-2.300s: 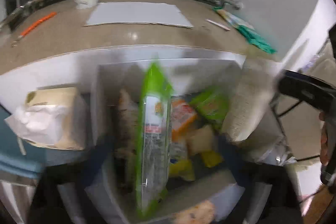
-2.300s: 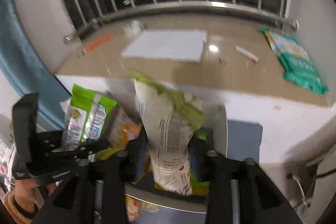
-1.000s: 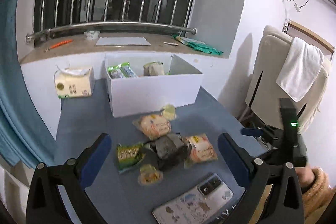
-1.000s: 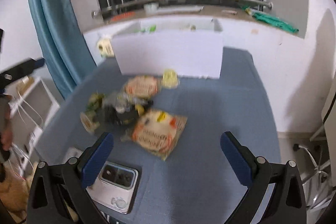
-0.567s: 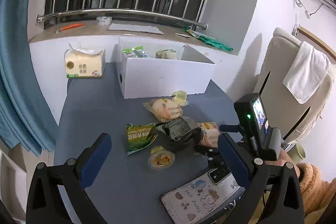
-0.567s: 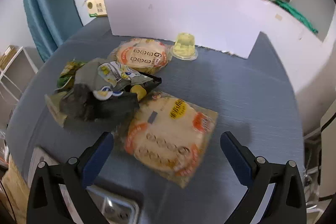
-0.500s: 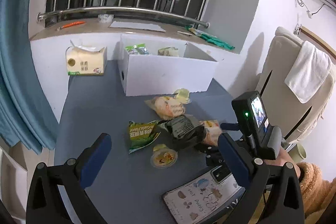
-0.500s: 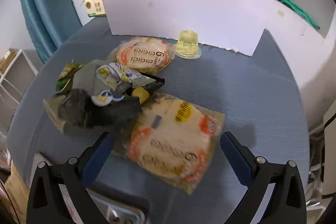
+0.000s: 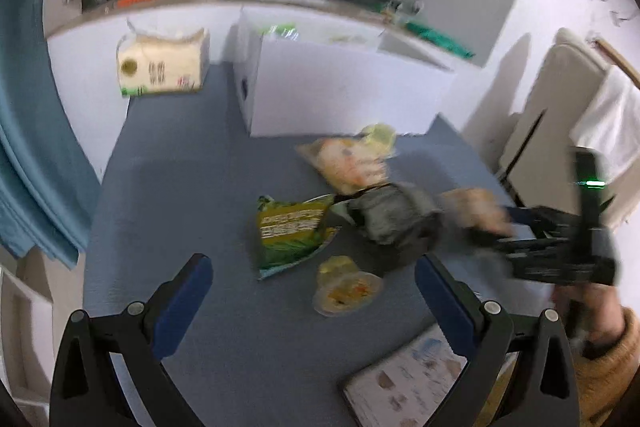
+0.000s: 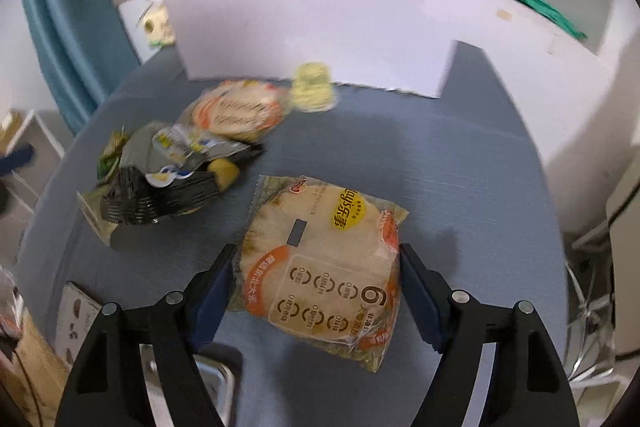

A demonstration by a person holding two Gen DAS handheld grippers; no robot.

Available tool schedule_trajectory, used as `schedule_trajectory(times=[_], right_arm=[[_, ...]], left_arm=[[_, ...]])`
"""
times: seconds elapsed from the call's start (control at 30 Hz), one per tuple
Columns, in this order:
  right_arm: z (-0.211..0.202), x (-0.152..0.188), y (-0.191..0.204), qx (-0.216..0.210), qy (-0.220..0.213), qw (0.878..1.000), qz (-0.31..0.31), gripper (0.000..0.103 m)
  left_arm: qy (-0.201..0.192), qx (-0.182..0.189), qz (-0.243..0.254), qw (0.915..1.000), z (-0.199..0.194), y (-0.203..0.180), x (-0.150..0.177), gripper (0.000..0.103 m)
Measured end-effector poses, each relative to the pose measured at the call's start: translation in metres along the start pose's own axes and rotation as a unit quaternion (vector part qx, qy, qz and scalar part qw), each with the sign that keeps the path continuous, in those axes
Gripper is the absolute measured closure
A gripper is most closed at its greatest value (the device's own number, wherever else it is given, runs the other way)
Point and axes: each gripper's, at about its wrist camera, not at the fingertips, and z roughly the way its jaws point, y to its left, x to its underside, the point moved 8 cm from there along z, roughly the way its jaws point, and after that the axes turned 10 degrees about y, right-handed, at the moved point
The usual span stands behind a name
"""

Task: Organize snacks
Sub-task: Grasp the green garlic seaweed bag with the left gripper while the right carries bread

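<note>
My right gripper (image 10: pixel 316 283) is closed on the two sides of an orange-and-white cracker pack (image 10: pixel 320 271) lying on the blue table. A dark crumpled bag (image 10: pixel 168 183), a second cracker pack (image 10: pixel 236 113) and a jelly cup (image 10: pixel 312 87) lie beyond it. My left gripper (image 9: pixel 312 301) is open and empty above the table, just short of a green snack bag (image 9: pixel 288 231) and a jelly cup (image 9: pixel 344 289). The dark bag (image 9: pixel 394 223) and the right gripper (image 9: pixel 556 251) show in the left wrist view. The white box (image 9: pixel 344 95) holds snacks at the back.
A tissue box (image 9: pixel 162 65) stands left of the white box. A printed card (image 9: pixel 404 383) and a phone (image 10: pixel 212 383) lie at the table's near edge. A blue curtain (image 9: pixel 28 131) hangs at left; a chair with a towel (image 9: pixel 592 115) stands at right.
My right gripper has moved down and forward and closed around the near cracker pack. My left gripper has dropped closer to the green bag and jelly cup.
</note>
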Motion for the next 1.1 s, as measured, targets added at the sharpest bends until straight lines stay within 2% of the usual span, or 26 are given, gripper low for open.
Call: schedule_trajectory(times=[0.1, 0.2, 0.4, 0.43, 0.47, 0.5, 0.57, 0.77, 0.87, 1.0, 1.1], right_arm=[[-0.017, -0.001, -0.012, -0.003, -0.021, 1.0, 0.02, 0.022], [-0.037, 0.003, -0.023, -0.009, -0.041, 0.999, 0.034, 0.022], [-0.051, 0.008, -0.02, -0.012, -0.052, 0.998, 0.04, 0.022], [-0.05, 0.007, -0.02, -0.014, -0.052, 0.998, 0.04, 0.022], [-0.051, 0.008, -0.019, -0.015, -0.051, 0.998, 0.04, 0.022], [-0.047, 0.006, -0.019, -0.016, -0.049, 0.998, 0.039, 0.022], [-0.044, 0.006, -0.016, -0.019, -0.047, 0.998, 0.038, 0.022], [-0.046, 0.003, -0.008, -0.031, -0.054, 0.998, 0.029, 0.022], [-0.05, -0.005, -0.005, -0.047, -0.066, 0.996, 0.034, 0.022], [-0.062, -0.028, -0.005, -0.062, -0.083, 0.994, 0.034, 0.022], [-0.08, -0.064, -0.009, -0.08, -0.106, 0.991, 0.032, 0.022]], left_arm=[[0.026, 0.003, -0.005, 0.9997, 0.024, 0.004, -0.007, 0.0], [0.048, -0.009, -0.012, 0.9987, 0.047, 0.011, -0.013, 0.0], [0.063, -0.031, -0.007, 0.9975, 0.071, 0.019, -0.022, 0.003], [0.062, -0.042, 0.002, 0.9972, 0.071, 0.019, -0.022, 0.006], [0.058, -0.057, 0.017, 0.9966, 0.071, 0.019, -0.022, 0.025], [0.055, -0.055, 0.025, 0.9967, 0.069, 0.017, -0.022, 0.048], [0.051, -0.044, 0.014, 0.9977, 0.065, 0.021, -0.021, 0.051], [0.001, -0.021, 0.006, 0.9998, 0.034, 0.022, -0.027, 0.053], [-0.039, -0.011, 0.016, 0.999, 0.006, 0.011, -0.041, 0.053], [-0.084, 0.012, 0.028, 0.996, -0.031, -0.007, -0.074, 0.053], [-0.109, 0.022, 0.043, 0.9928, -0.047, -0.025, -0.111, 0.053]])
